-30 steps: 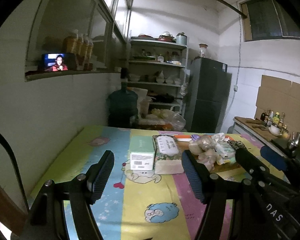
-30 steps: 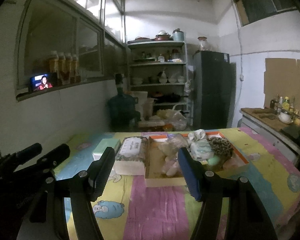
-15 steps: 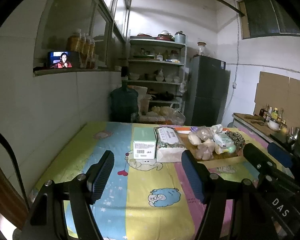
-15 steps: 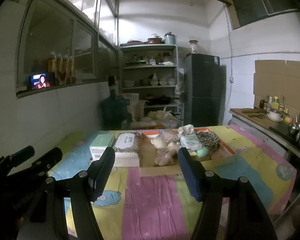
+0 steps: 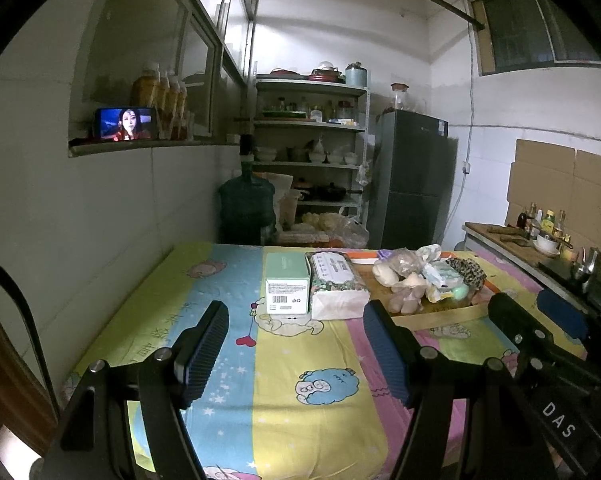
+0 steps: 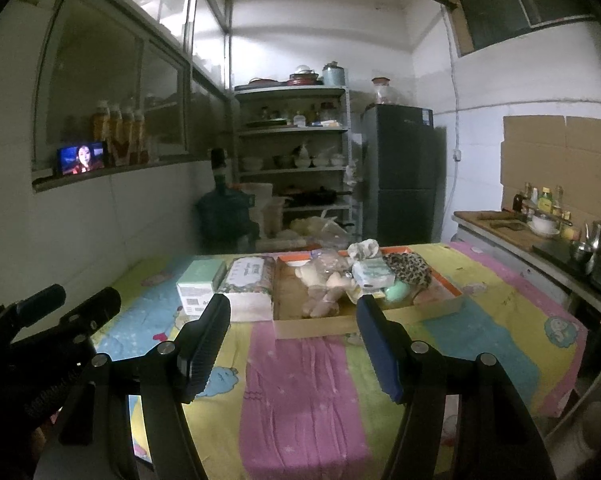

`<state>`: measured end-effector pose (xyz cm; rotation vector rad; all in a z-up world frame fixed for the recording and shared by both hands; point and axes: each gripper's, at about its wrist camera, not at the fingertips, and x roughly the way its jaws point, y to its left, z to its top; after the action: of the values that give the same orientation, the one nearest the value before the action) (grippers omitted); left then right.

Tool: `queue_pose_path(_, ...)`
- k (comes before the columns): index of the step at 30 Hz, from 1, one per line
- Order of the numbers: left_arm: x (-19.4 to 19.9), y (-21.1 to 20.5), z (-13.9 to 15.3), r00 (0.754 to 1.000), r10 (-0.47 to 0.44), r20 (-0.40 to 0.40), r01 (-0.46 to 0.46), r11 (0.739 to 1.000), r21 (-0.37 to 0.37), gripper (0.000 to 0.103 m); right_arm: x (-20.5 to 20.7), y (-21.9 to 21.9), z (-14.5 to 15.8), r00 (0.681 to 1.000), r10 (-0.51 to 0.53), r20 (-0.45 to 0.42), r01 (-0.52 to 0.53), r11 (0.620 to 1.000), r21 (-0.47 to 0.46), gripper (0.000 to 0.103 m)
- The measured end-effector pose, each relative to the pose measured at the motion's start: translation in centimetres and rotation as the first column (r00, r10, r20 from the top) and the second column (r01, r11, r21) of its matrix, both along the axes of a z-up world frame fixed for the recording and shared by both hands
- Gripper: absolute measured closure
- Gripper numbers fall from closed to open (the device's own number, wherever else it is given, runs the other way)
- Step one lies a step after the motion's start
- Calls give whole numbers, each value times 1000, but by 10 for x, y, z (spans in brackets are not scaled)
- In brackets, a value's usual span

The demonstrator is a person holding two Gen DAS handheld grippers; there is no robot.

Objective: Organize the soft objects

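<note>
Above tablecloth (image 5: 324,420): left gripper (image 5: 294,344), right gripper (image 6: 292,340) jaws wide apart, empty, touching nothing.

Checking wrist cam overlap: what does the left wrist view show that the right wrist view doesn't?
Left wrist only: the right gripper from the side, at the right edge. Right wrist only: the left gripper at the left edge, and the table's right edge. Both: green box, tissue pack, cardboard tray of soft items, each view's own open jaws.
</note>
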<state>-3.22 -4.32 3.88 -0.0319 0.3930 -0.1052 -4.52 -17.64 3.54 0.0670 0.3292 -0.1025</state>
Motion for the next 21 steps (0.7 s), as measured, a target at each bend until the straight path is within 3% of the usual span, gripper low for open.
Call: queue_pose_path(21,-1,-1,1,1000,0,-3,0,1000,1,34,-1,-1,-1,1000,1,1,-1,1000,-2,36)
